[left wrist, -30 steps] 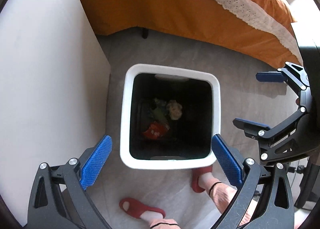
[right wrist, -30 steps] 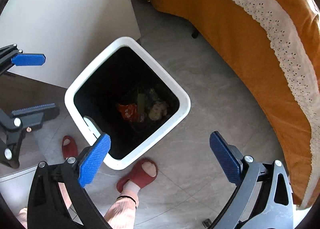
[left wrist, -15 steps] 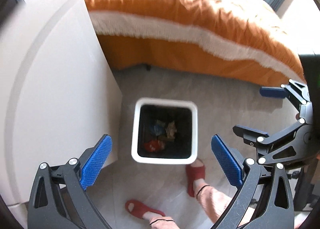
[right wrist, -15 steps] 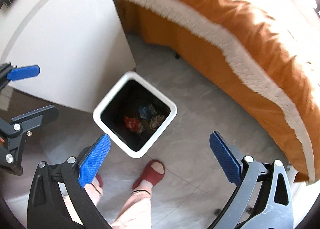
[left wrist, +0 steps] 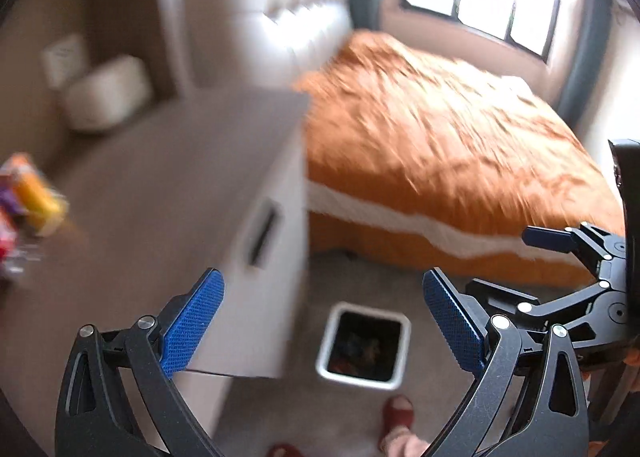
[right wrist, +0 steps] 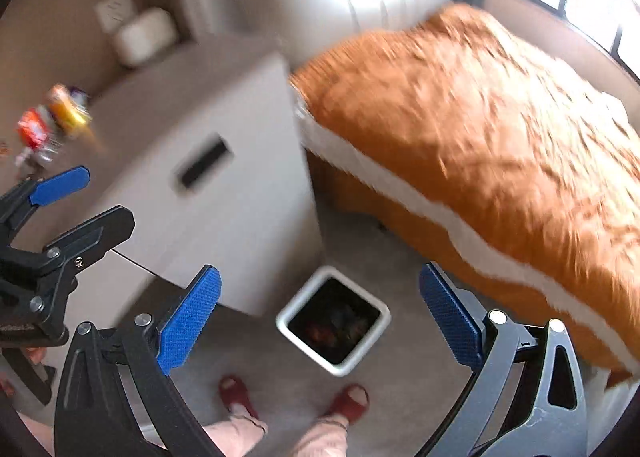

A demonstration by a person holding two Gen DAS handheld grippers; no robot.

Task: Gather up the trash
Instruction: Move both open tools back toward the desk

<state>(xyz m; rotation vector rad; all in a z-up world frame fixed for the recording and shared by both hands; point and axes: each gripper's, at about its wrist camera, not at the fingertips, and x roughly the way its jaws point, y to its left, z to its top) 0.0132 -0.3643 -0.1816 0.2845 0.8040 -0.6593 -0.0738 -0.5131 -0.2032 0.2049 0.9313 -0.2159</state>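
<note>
Two empty grippers above the bin (right wrist: 334, 315), both spread wide.
We see wrappers (right wrist: 52, 123) on the cabinet (right wrist: 224, 193) top, up-left of it; our left gripper (left wrist: 320, 327) is nearer than our right gripper (right wrist: 320, 323).

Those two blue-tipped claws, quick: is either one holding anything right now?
Left gripper: open, holding nothing.
Right gripper: open, holding nothing.

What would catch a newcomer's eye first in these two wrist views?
The orange bedspread fills the right side, bright under the window. Below it on the floor stands a white trash bin with litter inside, beside a white cabinet. Colourful wrappers lie on the cabinet's top, far left.
</note>
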